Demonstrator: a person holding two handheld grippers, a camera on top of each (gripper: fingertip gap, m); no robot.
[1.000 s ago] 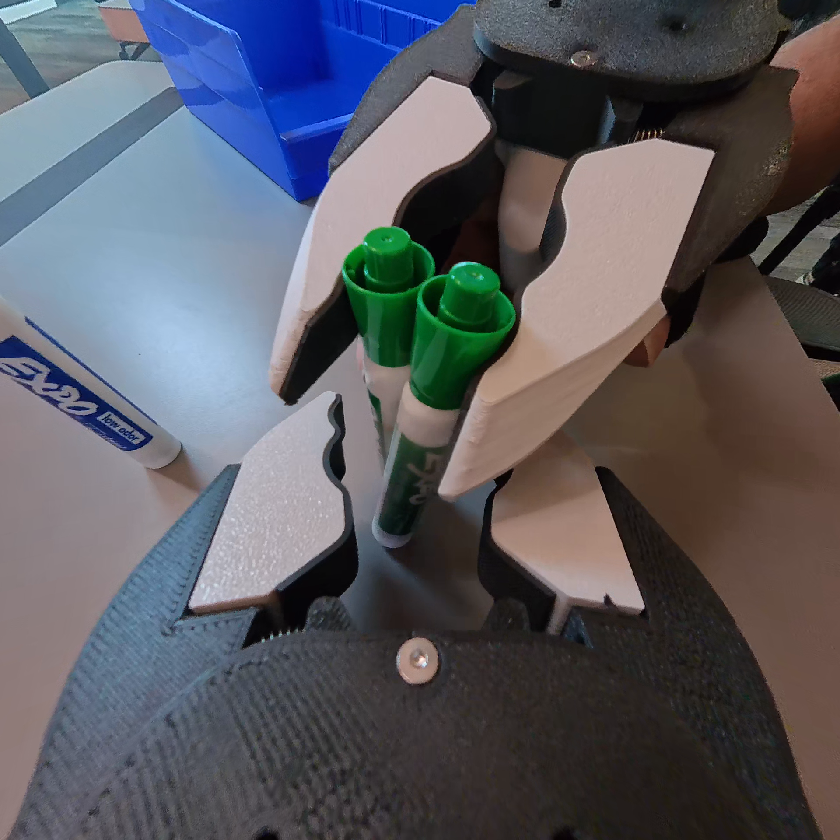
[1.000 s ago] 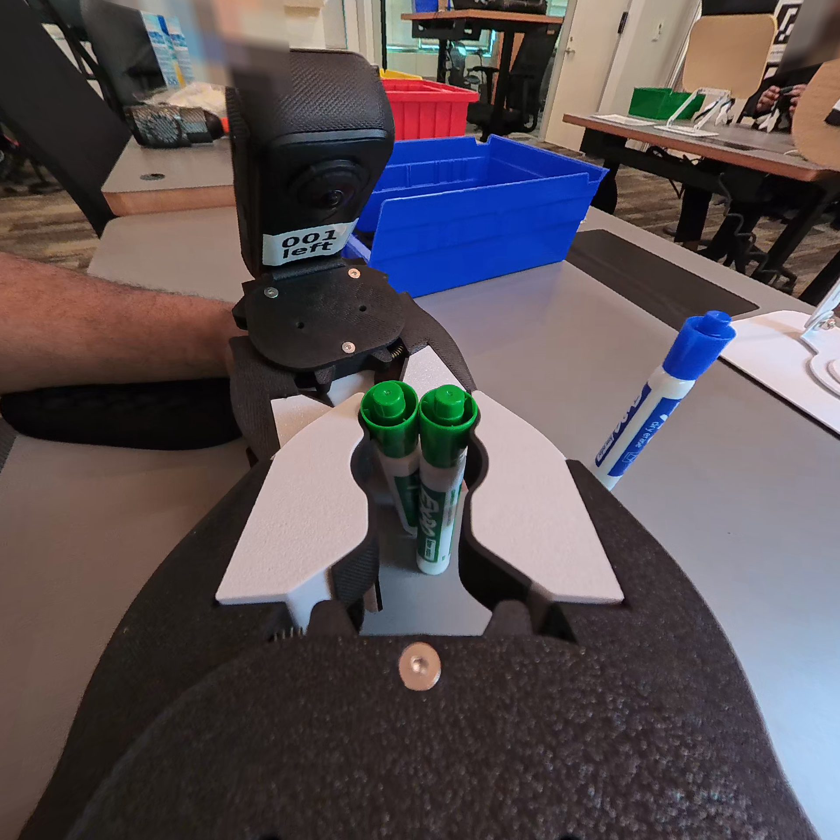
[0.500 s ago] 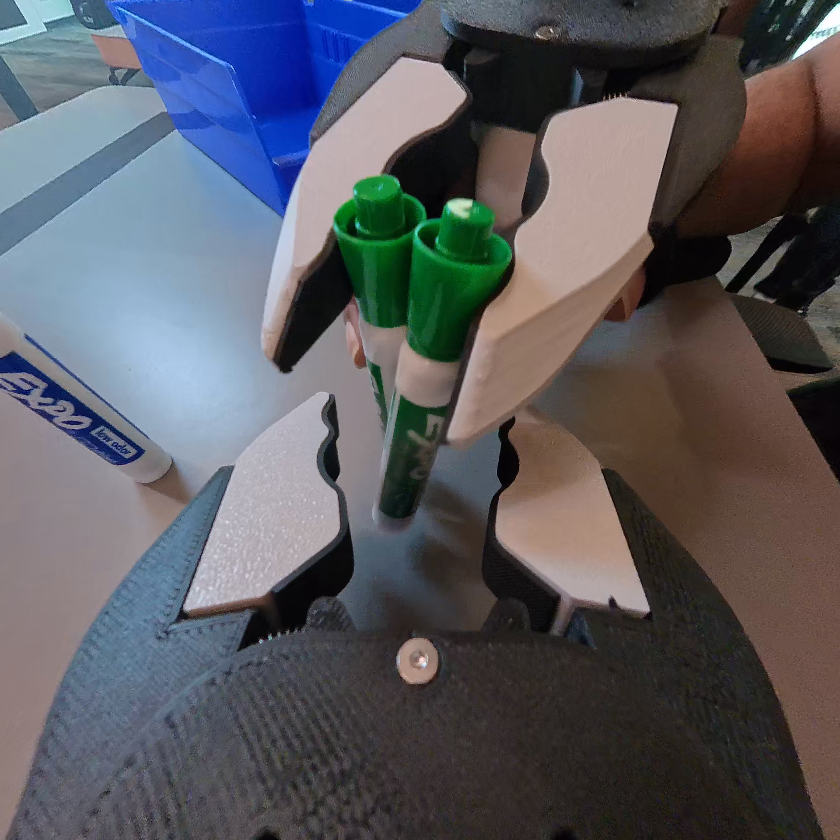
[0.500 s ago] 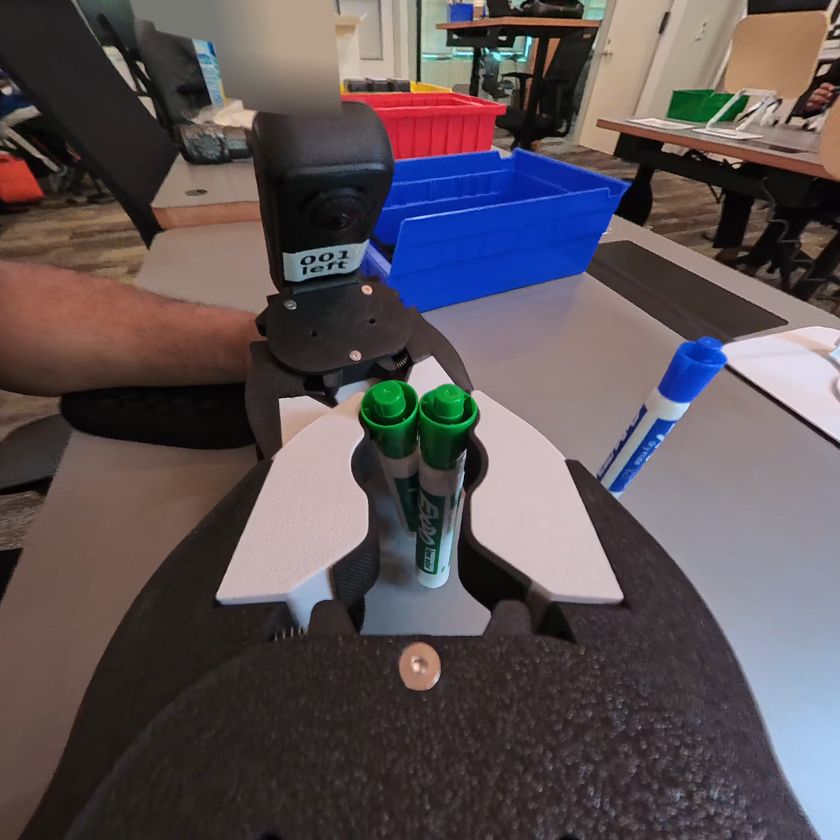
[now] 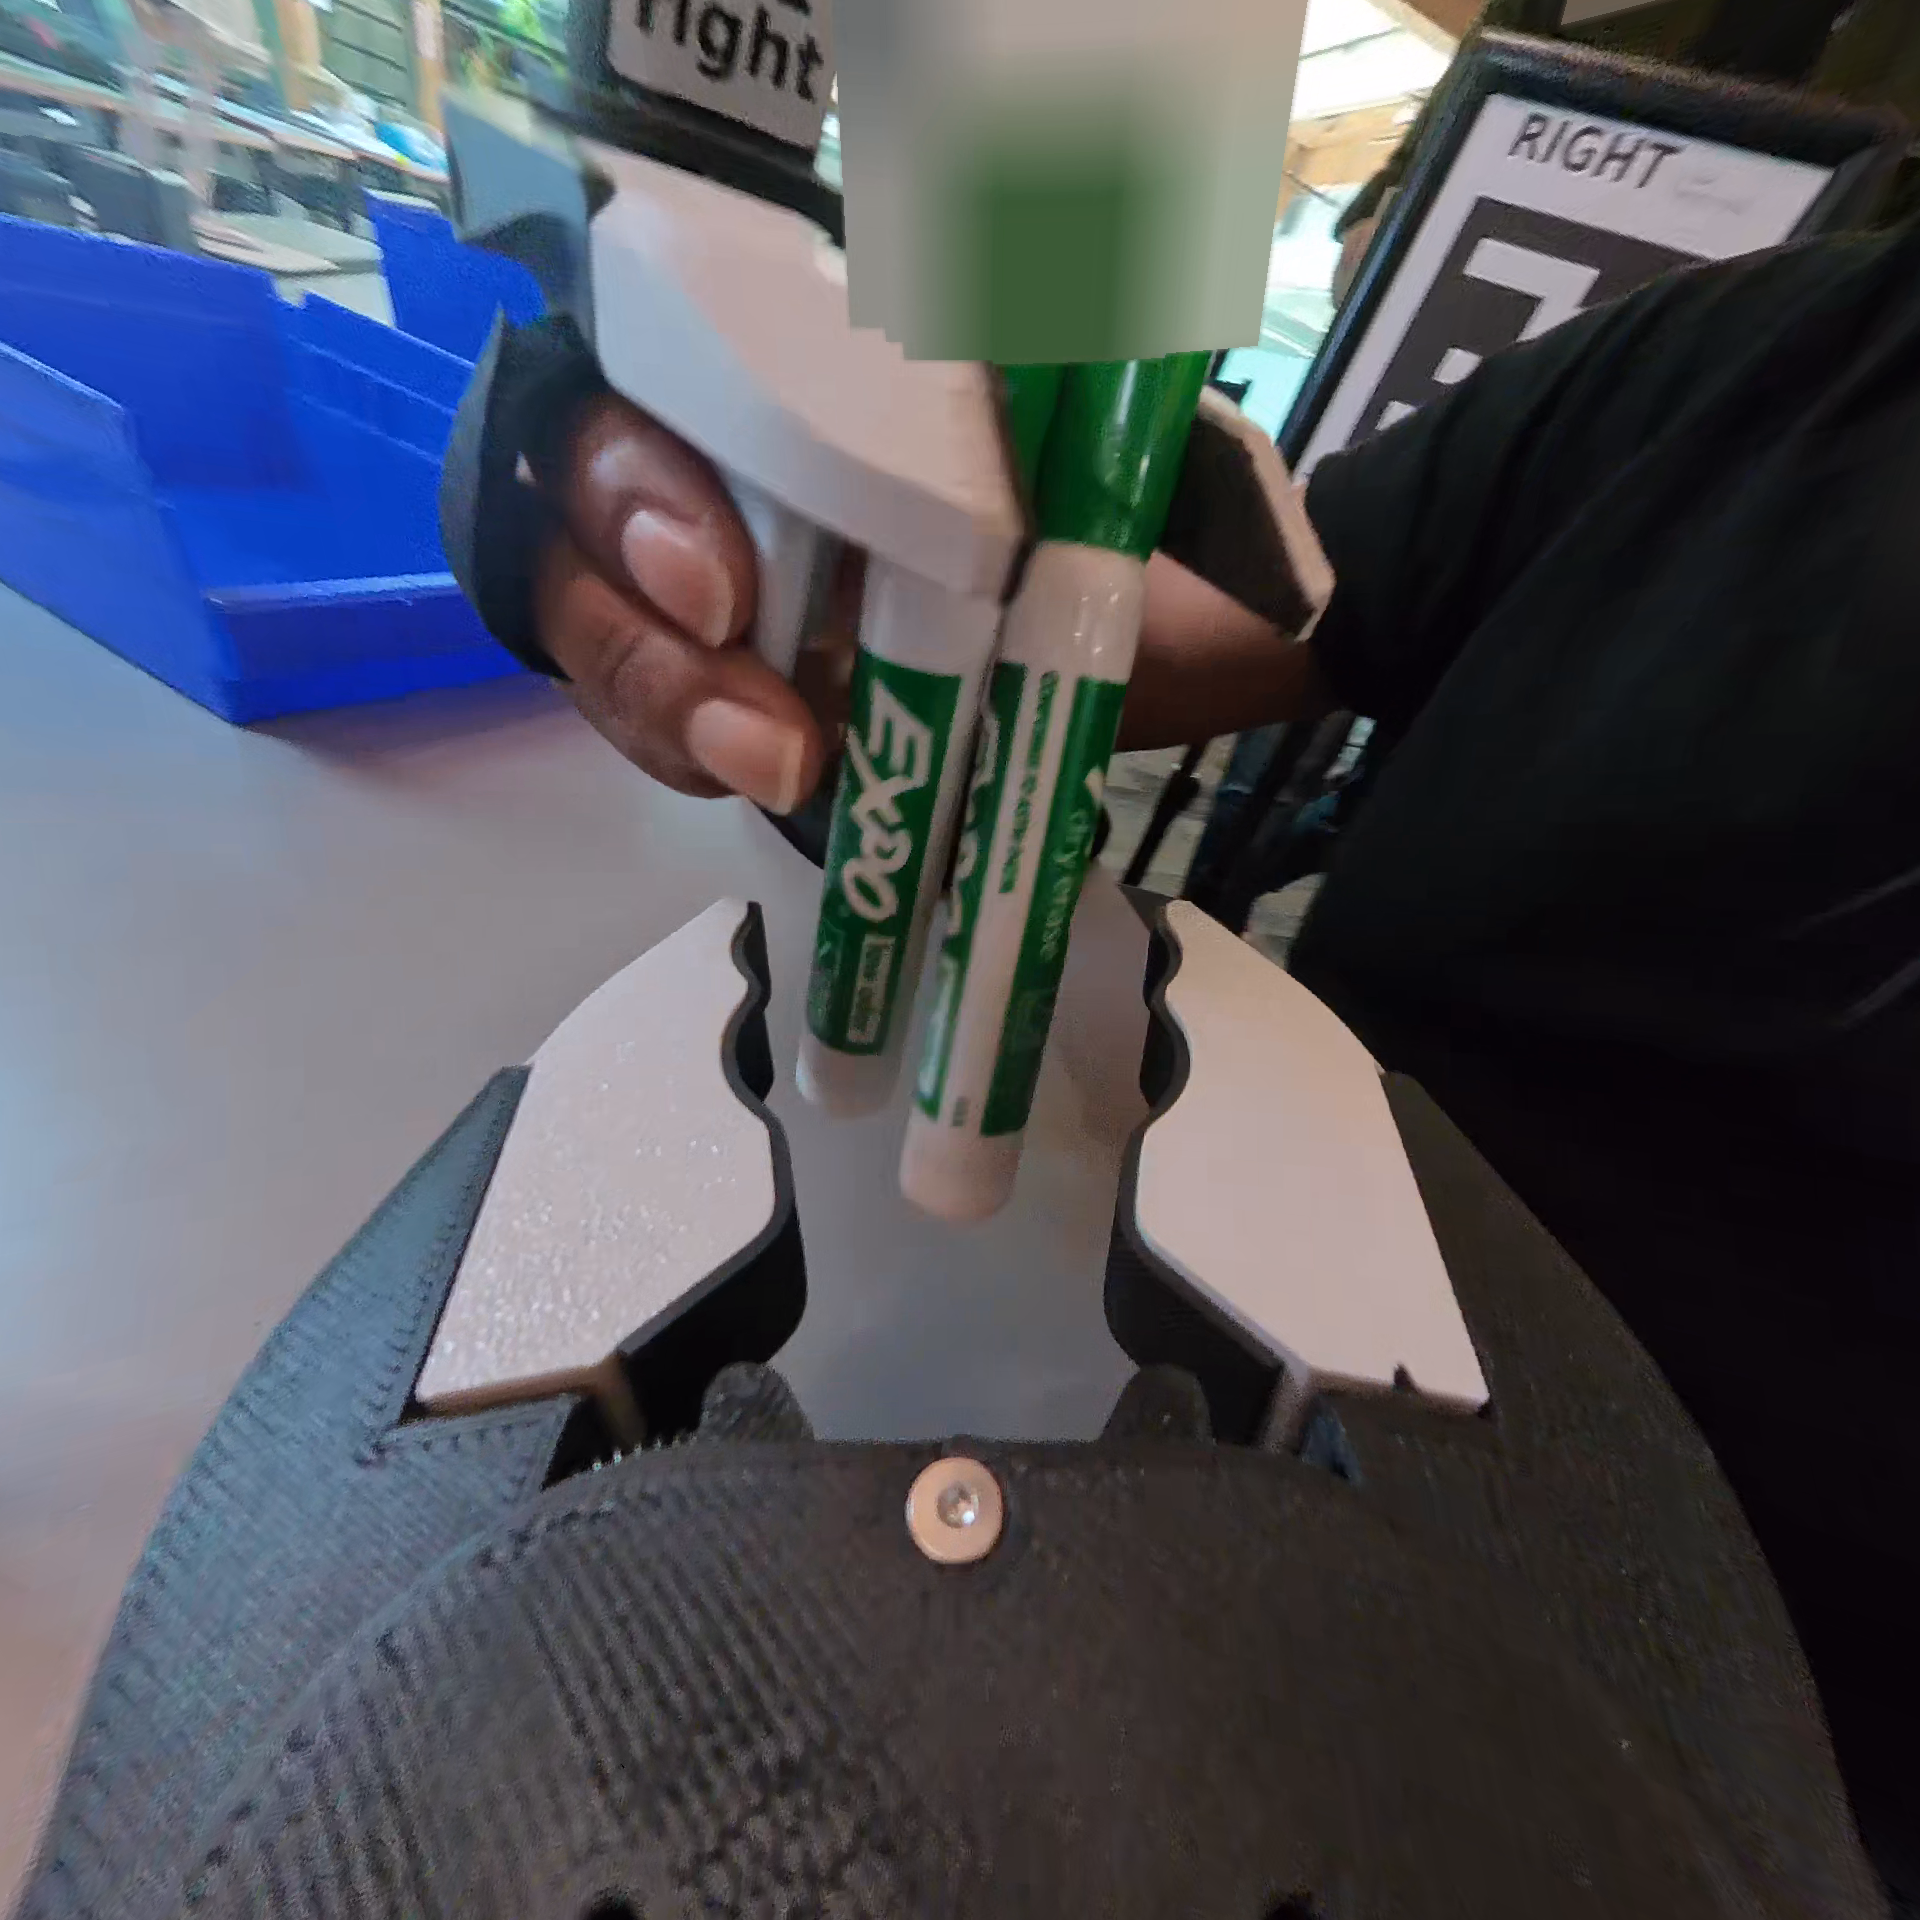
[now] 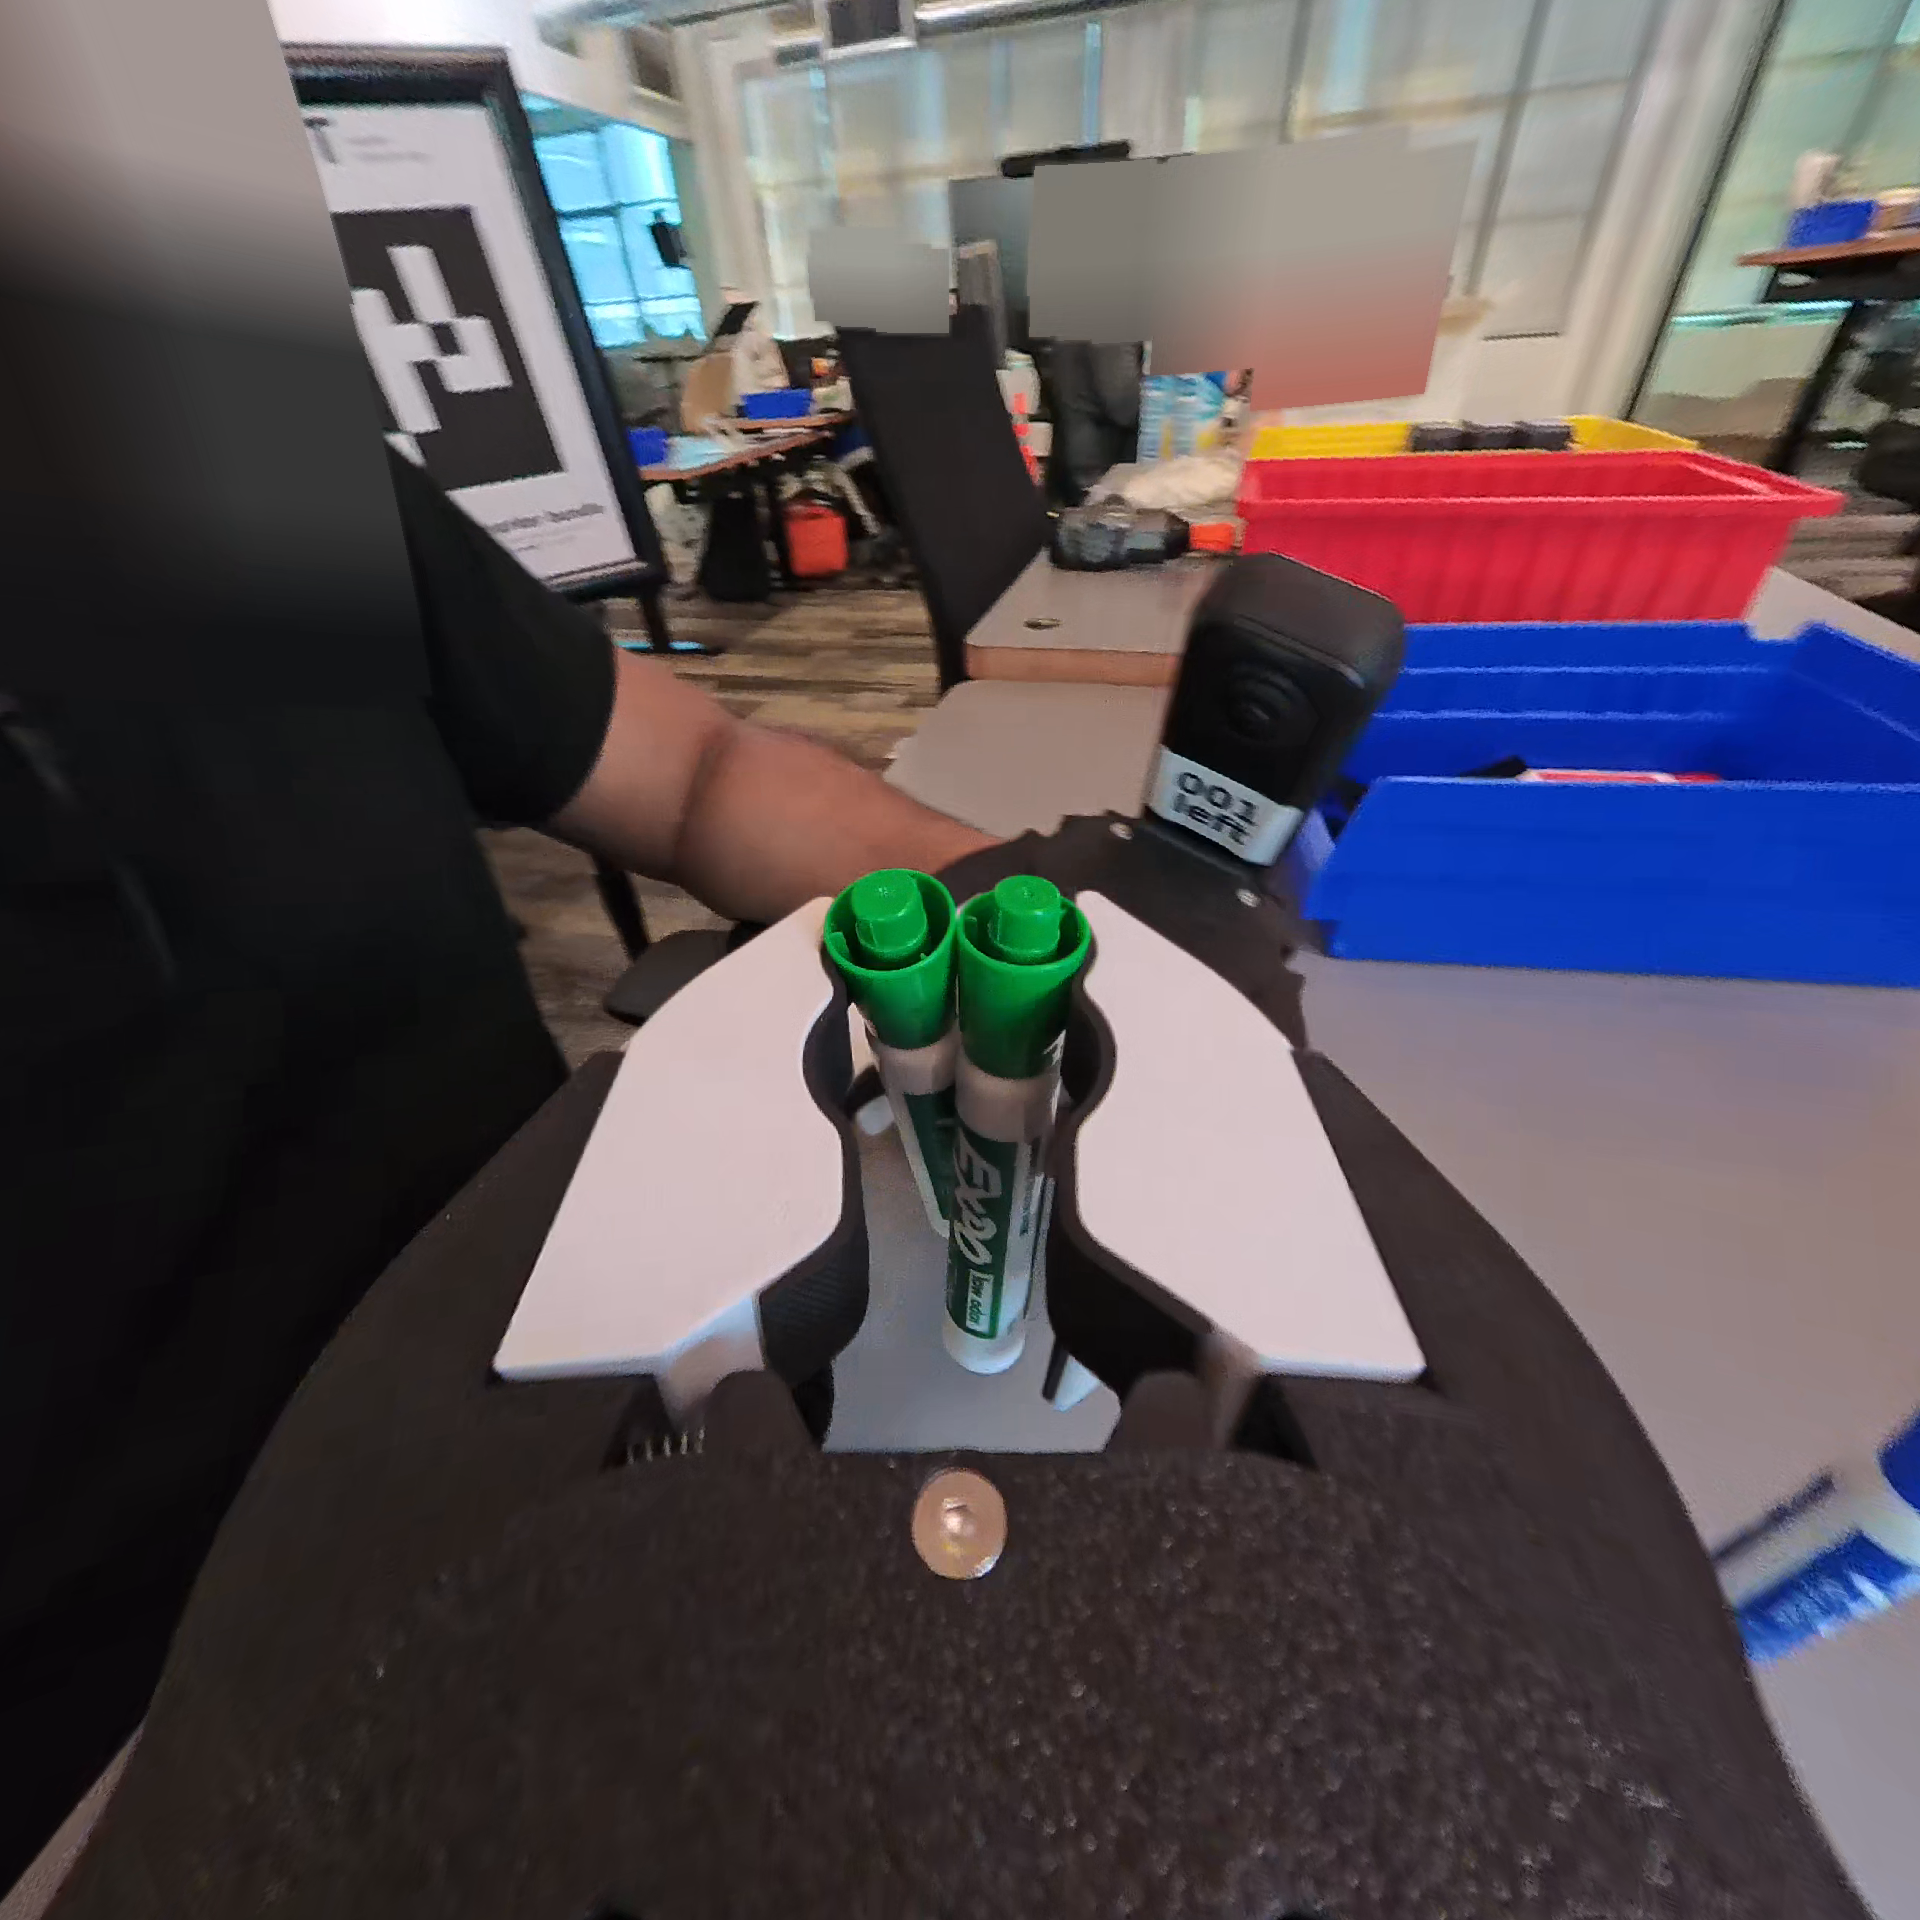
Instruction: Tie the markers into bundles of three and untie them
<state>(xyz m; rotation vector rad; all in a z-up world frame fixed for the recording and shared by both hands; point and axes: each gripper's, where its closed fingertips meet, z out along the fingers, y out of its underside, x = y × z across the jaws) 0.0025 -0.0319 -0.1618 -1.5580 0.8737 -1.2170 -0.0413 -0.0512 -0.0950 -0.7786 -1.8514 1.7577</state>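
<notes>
Two green-capped markers (image 5: 1049, 831) stand side by side, caps up, clamped between the white fingers of my right gripper (image 6: 956, 935). In the right wrist view the two markers (image 6: 997, 1195) are gripped just below their caps. In the left wrist view the right gripper (image 5: 810, 436) holds them from above, and their lower ends hang between the spread fingers of my left gripper (image 5: 956, 935), which is open and touches neither marker. A blue-capped marker (image 6: 1829, 1558) lies blurred on the table at the right edge.
A blue bin (image 5: 208, 468) stands on the grey table (image 5: 260, 935) to the left, and shows behind the left gripper (image 6: 1278, 686) in the right wrist view. A red bin (image 6: 1507, 530) is farther back. The person's black-clad body (image 5: 1610, 727) is close on the right. The grippers' ends are close to 8 cm from one another.
The right gripper has lifted and turned the two green markers more upright over the left gripper. Both views have swung towards the person. The left gripper stays open.
</notes>
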